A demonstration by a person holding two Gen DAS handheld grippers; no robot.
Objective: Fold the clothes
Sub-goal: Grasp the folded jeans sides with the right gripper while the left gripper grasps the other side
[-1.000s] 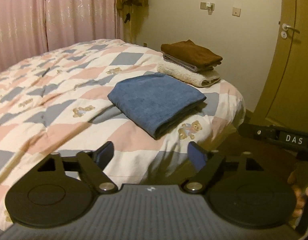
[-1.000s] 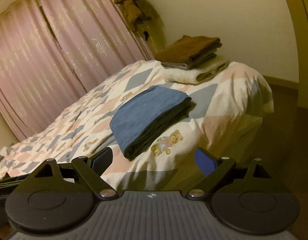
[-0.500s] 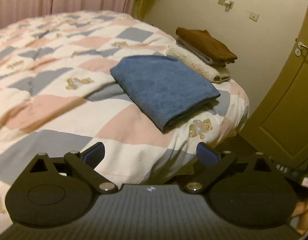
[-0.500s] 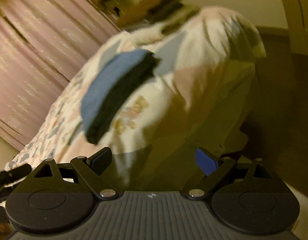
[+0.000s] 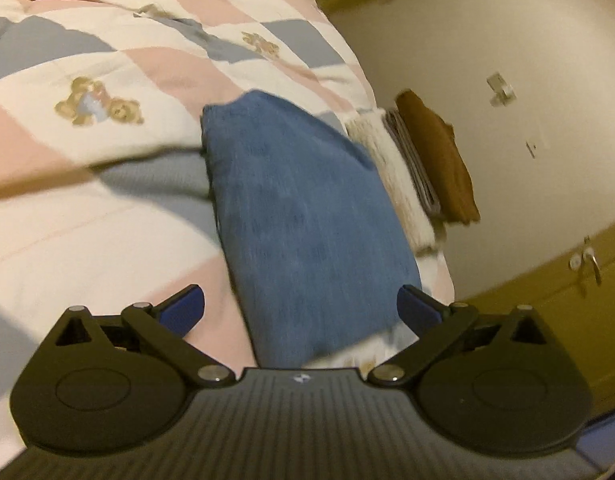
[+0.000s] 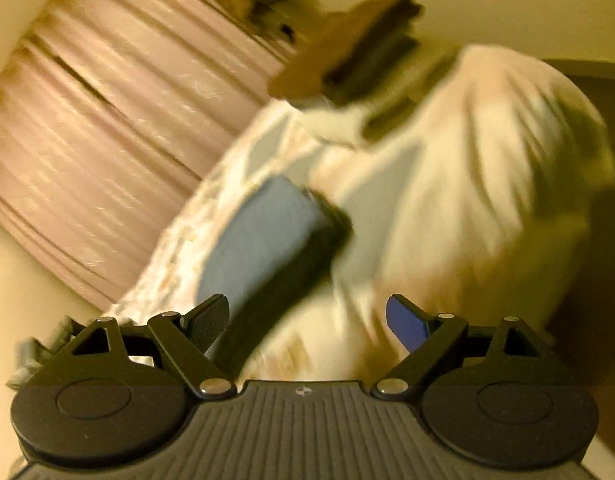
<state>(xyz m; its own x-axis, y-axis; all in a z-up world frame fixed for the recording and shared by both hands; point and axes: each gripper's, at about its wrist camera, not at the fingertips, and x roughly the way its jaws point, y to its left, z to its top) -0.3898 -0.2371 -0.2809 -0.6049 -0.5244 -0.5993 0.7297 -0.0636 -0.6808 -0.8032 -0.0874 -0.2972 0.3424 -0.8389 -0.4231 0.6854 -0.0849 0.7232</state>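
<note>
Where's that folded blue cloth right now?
In the left wrist view, the folded blue cloth lies on the patchwork teddy-bear quilt, near the bed's edge, beside the stack of folded clothes.

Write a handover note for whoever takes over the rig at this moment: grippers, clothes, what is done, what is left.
Left hand-held gripper: open, empty, just short of the folded blue garment.
Right hand-held gripper: open, empty; its view is motion-blurred.
Blue garment lies folded near the edge of the patchwork quilt.
Beyond it, a stack: brown garment on a grey one on a cream one.
Done: all visible clothes are folded.
Left: possibly adding the blue garment to the stack; no unfolded clothes in view.
</note>
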